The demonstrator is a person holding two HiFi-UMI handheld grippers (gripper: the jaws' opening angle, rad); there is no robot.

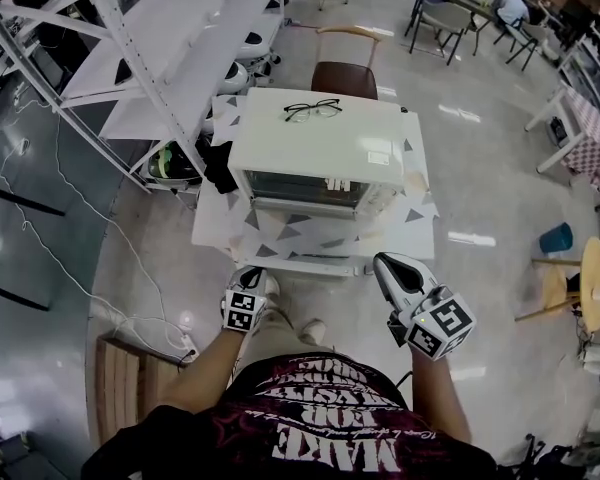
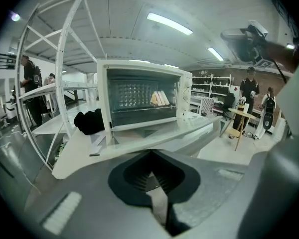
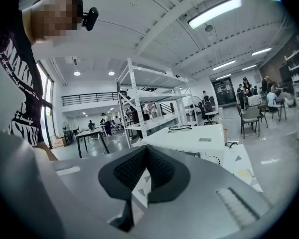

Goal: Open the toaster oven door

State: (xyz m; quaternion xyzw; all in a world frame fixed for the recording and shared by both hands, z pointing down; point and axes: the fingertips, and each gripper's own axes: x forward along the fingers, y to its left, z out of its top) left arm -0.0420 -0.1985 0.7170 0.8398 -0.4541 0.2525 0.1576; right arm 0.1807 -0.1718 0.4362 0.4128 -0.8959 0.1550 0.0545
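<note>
Your toaster oven [image 1: 315, 143] sat on a small white table [image 1: 420, 230] straight ahead of you, with a pair of glasses [image 1: 312, 109] lying on its top. Its glass door [image 1: 305, 189] faced you and was closed. The door's long axis ran left to right, across your line of reach, and the control knobs stood at its right end.

Your left gripper [image 1: 248, 282] hung near the table's front edge, towards the left corner, at about table height. Its own view looked squarely at the door. Its jaws were pressed together with nothing between them.

Your right gripper [image 1: 387, 265] sat higher, near the table's front right corner, and pointed across the oven's top towards the shelving. Its jaws were likewise closed and empty. Its tip looked slightly closer to the oven than the left one.

Neither gripper touched the oven. The door's handle could not be made out for certain. Judging by the alignment, the left gripper was better placed to reach forward, though its jaws would have to part first.
</note>
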